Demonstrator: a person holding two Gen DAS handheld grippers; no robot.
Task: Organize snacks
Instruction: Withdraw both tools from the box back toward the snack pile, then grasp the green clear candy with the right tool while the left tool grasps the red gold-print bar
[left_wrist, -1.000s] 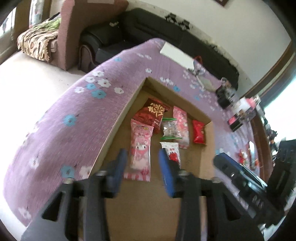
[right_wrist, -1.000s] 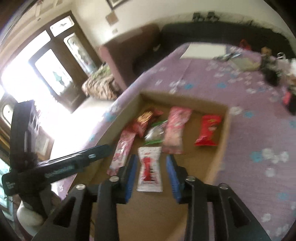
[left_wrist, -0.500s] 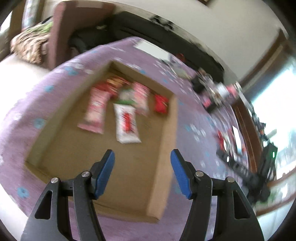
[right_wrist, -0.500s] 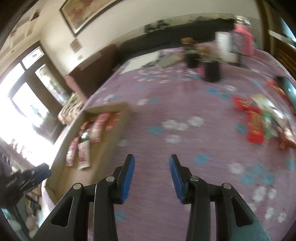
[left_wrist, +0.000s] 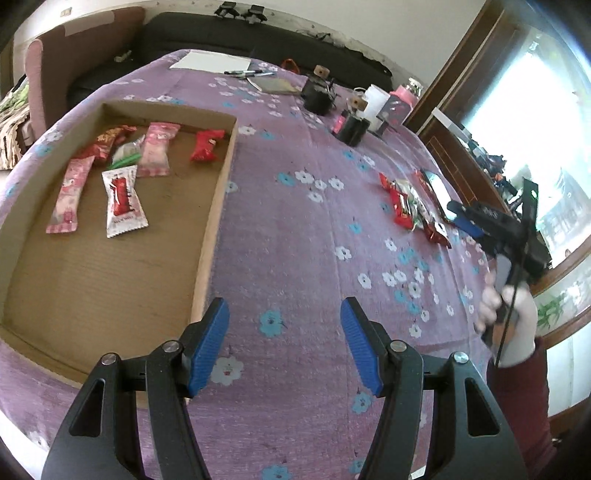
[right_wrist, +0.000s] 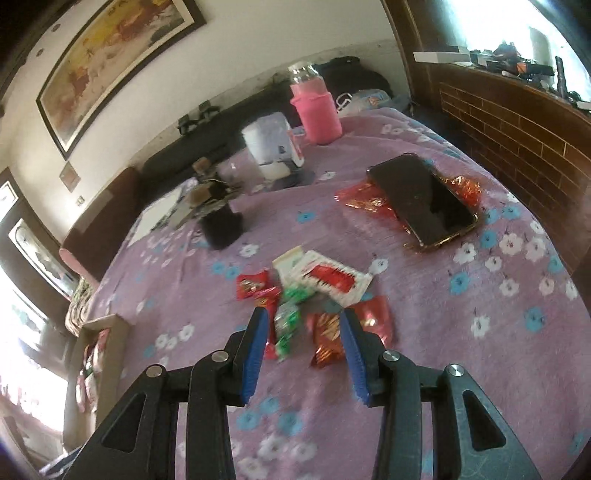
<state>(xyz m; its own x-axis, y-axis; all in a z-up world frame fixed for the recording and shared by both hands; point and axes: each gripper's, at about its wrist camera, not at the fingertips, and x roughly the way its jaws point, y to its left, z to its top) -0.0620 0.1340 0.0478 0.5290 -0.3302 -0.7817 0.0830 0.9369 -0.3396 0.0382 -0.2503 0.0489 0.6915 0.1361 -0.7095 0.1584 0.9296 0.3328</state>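
Ribbed blue pads are lining the black plastic fingers of the left gripper (left_wrist: 284, 347), whose jaws are standing apart with nothing between them, only the purple woven tablecloth with white and blue flowers (left_wrist: 295, 236) showing in the gap. Just beyond and left of its left jaw, the shallow brown corrugated cardboard tray (left_wrist: 212, 229) is lying flat on the cloth; toward its far end glossy sealed snack packets are resting in a loose row, among them a white crinkle-edged packet with red print (left_wrist: 123, 201) and a long pink packet (left_wrist: 66, 195).

The right gripper (right_wrist: 304, 354), of the same build, is pointing down at the loose pile of crinkly foil snack wrappers (right_wrist: 314, 295), red, green and white; its jaws are opening, with a green-and-white wrapper (right_wrist: 286, 326) and a red-and-gold wrapper (right_wrist: 327, 338) lying between them, the pads not pressing on either. Beyond the right jaw, a flat black glossy smartphone (right_wrist: 421, 197) is lying on red foil packets. Farther off are standing a black cylindrical pot (right_wrist: 221, 225), a white cylindrical container (right_wrist: 269, 146) and a pink-sleeved bottle (right_wrist: 317, 107). Past the table edge a dark sofa (right_wrist: 207, 136) is running along a pale wall carrying a dark-framed painting (right_wrist: 110, 62), and brown wooden brick-patterned panelling (right_wrist: 517, 125) is closing the right side.
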